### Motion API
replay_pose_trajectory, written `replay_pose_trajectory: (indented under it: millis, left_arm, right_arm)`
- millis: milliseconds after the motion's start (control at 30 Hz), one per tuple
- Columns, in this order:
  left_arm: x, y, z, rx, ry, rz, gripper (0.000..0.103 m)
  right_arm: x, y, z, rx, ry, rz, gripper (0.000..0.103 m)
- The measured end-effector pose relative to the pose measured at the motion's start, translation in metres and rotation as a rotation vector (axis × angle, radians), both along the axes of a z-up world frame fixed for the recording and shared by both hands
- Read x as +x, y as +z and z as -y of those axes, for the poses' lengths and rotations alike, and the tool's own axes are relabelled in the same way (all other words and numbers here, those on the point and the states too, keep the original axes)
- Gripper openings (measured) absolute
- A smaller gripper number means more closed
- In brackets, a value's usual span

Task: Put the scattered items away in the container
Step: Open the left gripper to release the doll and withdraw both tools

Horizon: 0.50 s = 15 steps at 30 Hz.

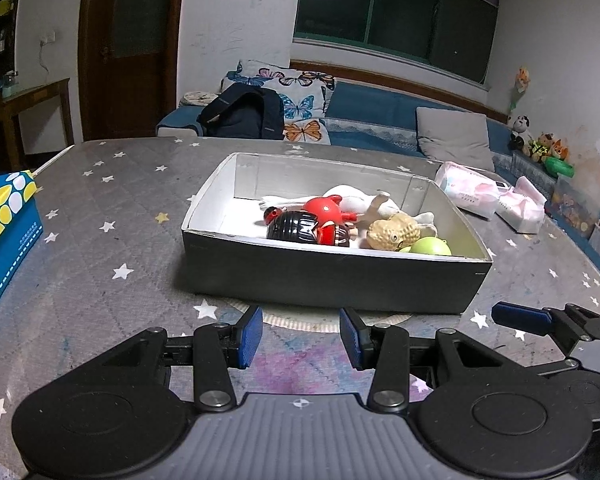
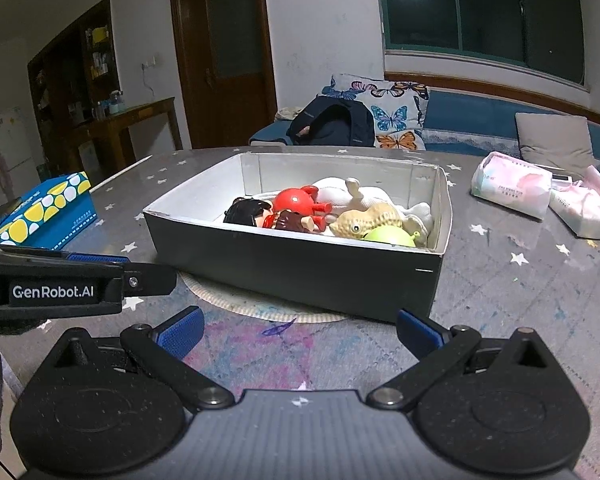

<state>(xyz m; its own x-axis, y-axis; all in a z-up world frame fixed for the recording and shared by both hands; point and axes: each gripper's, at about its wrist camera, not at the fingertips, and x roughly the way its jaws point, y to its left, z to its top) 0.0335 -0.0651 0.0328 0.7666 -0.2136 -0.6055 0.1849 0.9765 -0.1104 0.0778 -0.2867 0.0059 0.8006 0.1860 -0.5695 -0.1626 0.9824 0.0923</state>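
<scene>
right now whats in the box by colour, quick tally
red toy: 1
black-haired figure: 1
tan peanut toy: 1
green ball: 1
white plush: 1, possibly more; its pieces overlap
total: 5 seen in the box

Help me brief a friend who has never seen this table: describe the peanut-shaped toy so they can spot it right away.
Find the dark open box with white inner walls in the middle of the star-patterned table. The toys are piled at its right end, and the peanut toy lies near the front wall, beside a lime green ball. It alone is tan, with a dimpled shell and a small eye.
</scene>
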Motion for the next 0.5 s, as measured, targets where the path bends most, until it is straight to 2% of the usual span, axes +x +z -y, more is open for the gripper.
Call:
replay_pose_trajectory:
  millis: [500]
  left_arm:
    - [0.012, -0.005, 0.004, 0.056, 0.015, -0.010, 0.045]
  right_arm:
    - [0.011, -0.008, 0.001, 0.002, 0.003, -0.029, 0.103]
